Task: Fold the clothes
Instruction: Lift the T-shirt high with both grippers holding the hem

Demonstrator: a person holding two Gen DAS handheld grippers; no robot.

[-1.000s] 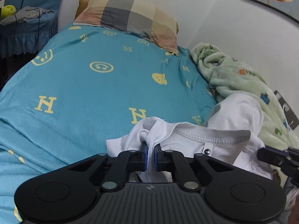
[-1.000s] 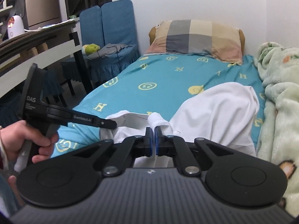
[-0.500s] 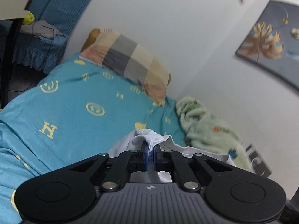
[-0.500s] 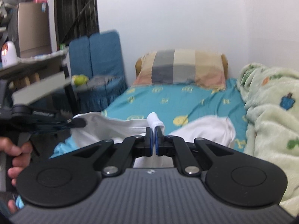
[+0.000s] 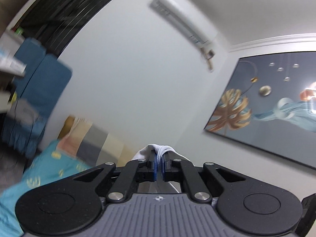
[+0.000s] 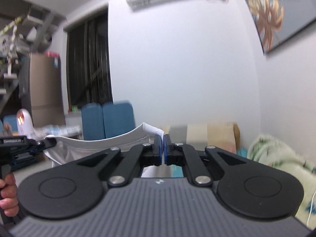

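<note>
The left hand-held gripper (image 5: 159, 158) is clamped narrow on a bunched, ribbed hem of the soft white cotton garment (image 5: 158, 150). The right hand-held gripper (image 6: 163, 138) pinches another white edge (image 6: 153, 131). From there the cloth runs in a sagging band (image 6: 94, 141) across to the left one (image 6: 42, 143), held up in the air. Beyond lie the teal patterned bedsheet (image 5: 55, 167), a checked pillow (image 6: 213, 133) and a fuzzy pale-green blanket (image 6: 276, 152), then two blue padded chairs (image 6: 107, 118) against the smooth white wall (image 6: 177, 69).
</note>
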